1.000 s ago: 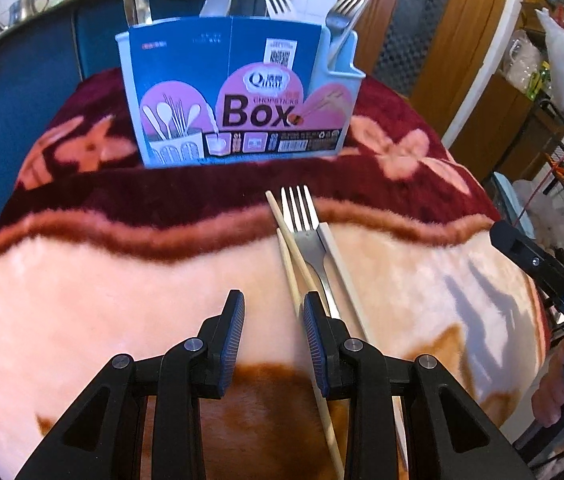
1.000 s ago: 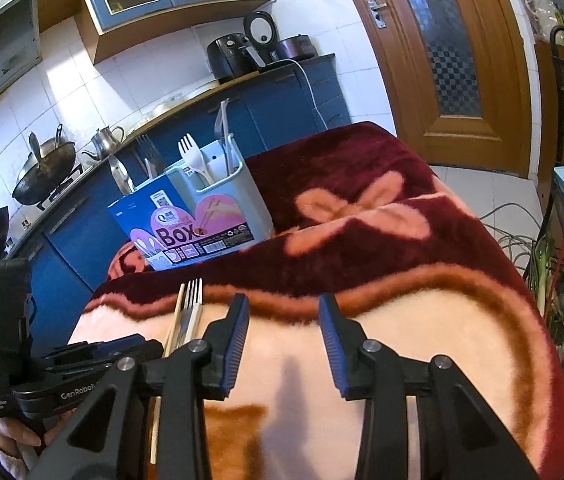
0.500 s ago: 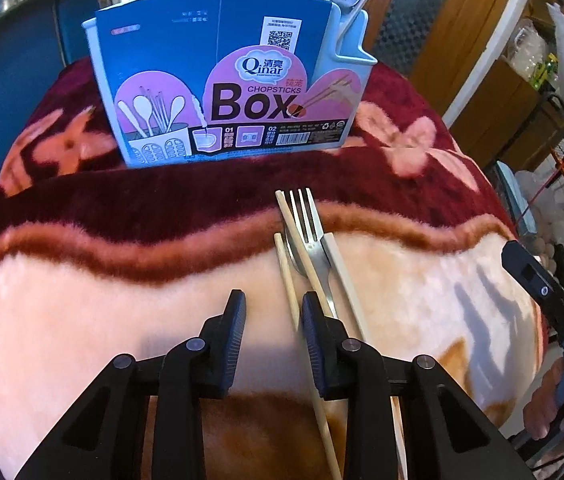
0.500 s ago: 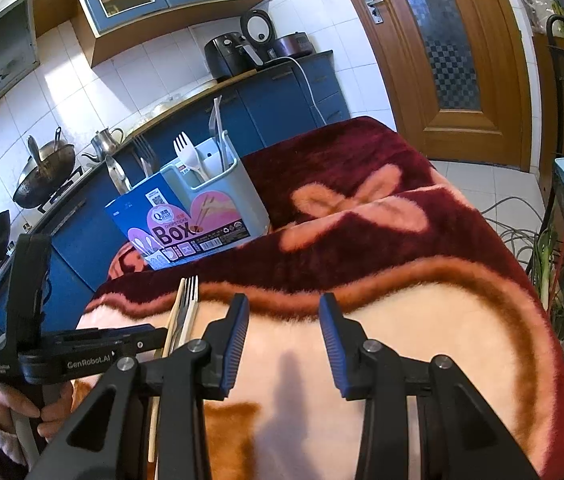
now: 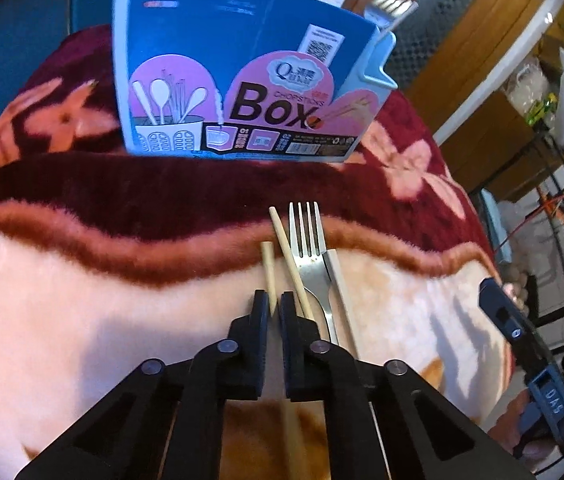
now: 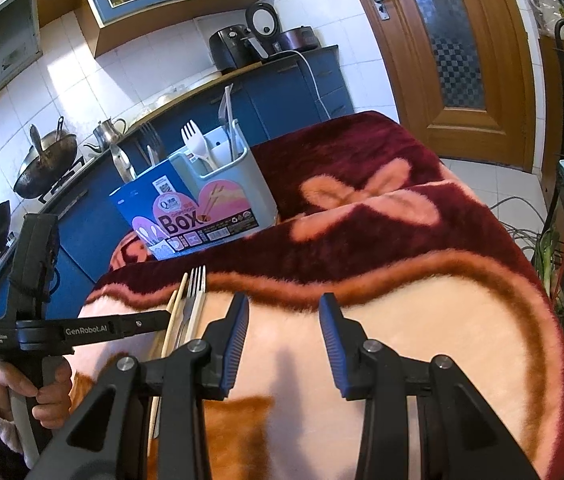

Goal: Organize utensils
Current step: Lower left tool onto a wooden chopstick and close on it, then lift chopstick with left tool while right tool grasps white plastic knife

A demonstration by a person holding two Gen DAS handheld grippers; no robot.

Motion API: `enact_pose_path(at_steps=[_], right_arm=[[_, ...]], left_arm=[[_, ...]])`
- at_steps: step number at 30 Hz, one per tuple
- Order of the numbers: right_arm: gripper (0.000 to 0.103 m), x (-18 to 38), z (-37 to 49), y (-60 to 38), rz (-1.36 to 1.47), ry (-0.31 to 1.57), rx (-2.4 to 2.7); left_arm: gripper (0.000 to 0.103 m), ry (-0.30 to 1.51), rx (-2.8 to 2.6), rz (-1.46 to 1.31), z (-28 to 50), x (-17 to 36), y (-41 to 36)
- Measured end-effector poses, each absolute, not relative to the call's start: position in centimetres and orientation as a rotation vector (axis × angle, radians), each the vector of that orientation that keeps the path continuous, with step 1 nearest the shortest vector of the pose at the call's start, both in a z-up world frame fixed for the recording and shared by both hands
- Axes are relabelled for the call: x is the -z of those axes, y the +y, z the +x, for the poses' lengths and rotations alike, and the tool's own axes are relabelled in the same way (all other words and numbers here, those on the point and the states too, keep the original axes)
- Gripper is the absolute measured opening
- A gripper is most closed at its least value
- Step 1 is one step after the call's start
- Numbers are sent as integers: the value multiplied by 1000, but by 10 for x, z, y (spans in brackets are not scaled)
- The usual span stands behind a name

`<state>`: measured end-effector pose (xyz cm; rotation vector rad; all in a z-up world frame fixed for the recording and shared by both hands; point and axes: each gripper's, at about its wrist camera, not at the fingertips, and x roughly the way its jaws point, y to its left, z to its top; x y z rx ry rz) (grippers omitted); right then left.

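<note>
The left gripper [image 5: 273, 307] pinches a chopstick [image 5: 268, 266] lying just left of the fork [image 5: 309, 250]; the right gripper [image 6: 284, 312] hangs wide open over the blanket [image 6: 422, 320].

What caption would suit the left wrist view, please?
Left gripper pinching one chopstick beside a fork, facing the utensil box.

From my left wrist view, the left gripper's [image 5: 273, 304] fingers cover the lower length of the leftmost chopstick [image 5: 268, 270], so I cannot tell whether the pads truly touch it. The fork's [image 5: 309, 248] handle disappears behind the right finger. The tops of the utensils in the chopsticks box [image 5: 237, 80] run off the upper edge. In my right wrist view, the chopsticks' near ends vanish behind the right gripper [image 6: 284, 340].
</note>
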<state>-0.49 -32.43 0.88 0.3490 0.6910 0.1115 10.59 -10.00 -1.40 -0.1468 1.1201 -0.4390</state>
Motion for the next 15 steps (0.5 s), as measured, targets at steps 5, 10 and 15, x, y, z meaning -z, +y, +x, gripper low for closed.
enact_pose_path(at_steps=[5,10,15], right_arm=[[40,-9,-2,-316,333,706,-118],[40,-9,4,-303,317,735,-148],[40,-7,9,-289,305,773,-178]], left_arm=[[4,1041,421,-192,96,6,-81],[4,919,384,-228,83,-10,-57],[4,811,350,-231,70,-23,-39]])
